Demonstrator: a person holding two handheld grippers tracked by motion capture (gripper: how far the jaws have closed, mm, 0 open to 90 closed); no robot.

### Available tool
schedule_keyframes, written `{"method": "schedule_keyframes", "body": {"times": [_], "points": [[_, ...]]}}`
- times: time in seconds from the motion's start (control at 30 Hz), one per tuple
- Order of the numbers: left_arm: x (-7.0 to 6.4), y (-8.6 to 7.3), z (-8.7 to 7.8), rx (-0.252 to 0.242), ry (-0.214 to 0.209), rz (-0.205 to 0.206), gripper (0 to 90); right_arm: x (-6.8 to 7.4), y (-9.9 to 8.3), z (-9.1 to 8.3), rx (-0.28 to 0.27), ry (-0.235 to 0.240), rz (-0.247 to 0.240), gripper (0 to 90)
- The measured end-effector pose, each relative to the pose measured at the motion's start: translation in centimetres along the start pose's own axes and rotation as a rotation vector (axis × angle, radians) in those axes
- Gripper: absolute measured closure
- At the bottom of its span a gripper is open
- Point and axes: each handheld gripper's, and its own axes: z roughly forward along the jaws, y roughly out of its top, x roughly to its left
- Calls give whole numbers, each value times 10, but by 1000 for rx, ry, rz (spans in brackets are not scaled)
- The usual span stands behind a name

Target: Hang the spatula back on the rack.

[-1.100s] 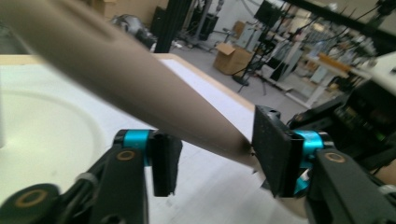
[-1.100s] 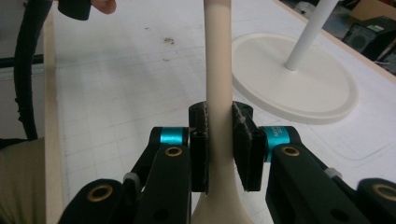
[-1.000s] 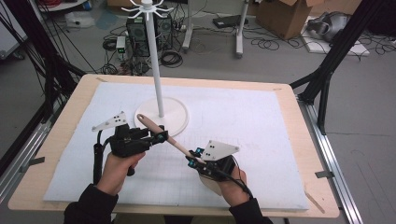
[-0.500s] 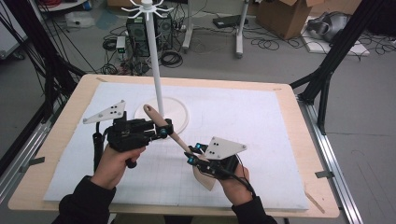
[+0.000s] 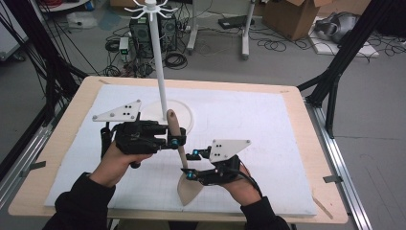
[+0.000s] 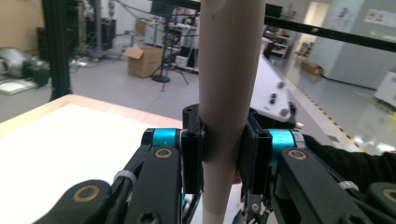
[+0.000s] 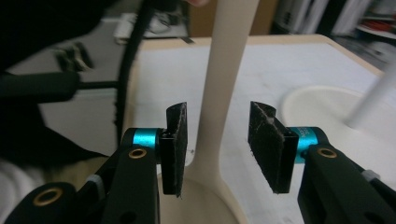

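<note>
A pale wooden spatula (image 5: 182, 154) stands almost upright over the white mat, handle end up and blade (image 5: 189, 189) down near the front edge. My left gripper (image 5: 174, 139) is shut on its handle (image 6: 227, 70); in the left gripper view (image 6: 223, 156) both pads press the shaft. My right gripper (image 5: 191, 165) sits lower, by the neck above the blade. In the right gripper view (image 7: 223, 145) its jaws stand open on either side of the thin handle (image 7: 228, 70), which runs closer to the left pad.
A white pole stand (image 5: 161, 81) with a round base (image 5: 187, 115) and hooks on top rises just behind the spatula. The white mat (image 5: 268, 129) covers the wooden table (image 5: 311, 143). Cables and boxes lie on the floor beyond.
The spatula has swung from a low slant to nearly upright. My left gripper has risen and moved right with the handle; the right gripper has stayed by the blade end.
</note>
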Motion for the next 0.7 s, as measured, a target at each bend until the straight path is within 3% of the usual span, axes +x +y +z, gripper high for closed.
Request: {"method": "schedule_keyframes", "body": {"times": [0.13, 0.27, 0.4, 0.47, 0.53, 0.57, 0.6, 0.7], "points": [[-5, 5, 1, -24, -58, 25, 734, -4, 1, 0, -58, 71, 23, 595], [-7, 9, 0, -27, -80, 38, 734, -6, 1, 2, -83, 117, 30, 613], [-7, 10, -2, -38, -74, 52, 734, -4, 3, 4, -105, 151, 2, 771], [-7, 9, -3, -48, -36, 63, 733, -2, 4, 4, -102, 114, 7, 781], [-7, 6, -4, -55, 43, 71, 729, -1, 5, 4, -82, 47, 21, 785], [-6, 5, -4, -57, 105, 73, 672, -1, 4, 4, -73, 13, 29, 786], [-5, 3, -5, -58, 136, 63, 606, -1, 4, 5, -62, -22, 45, 787], [-3, -3, -5, -68, 229, 63, 555, -1, 1, 8, -50, -109, 68, 787]]}}
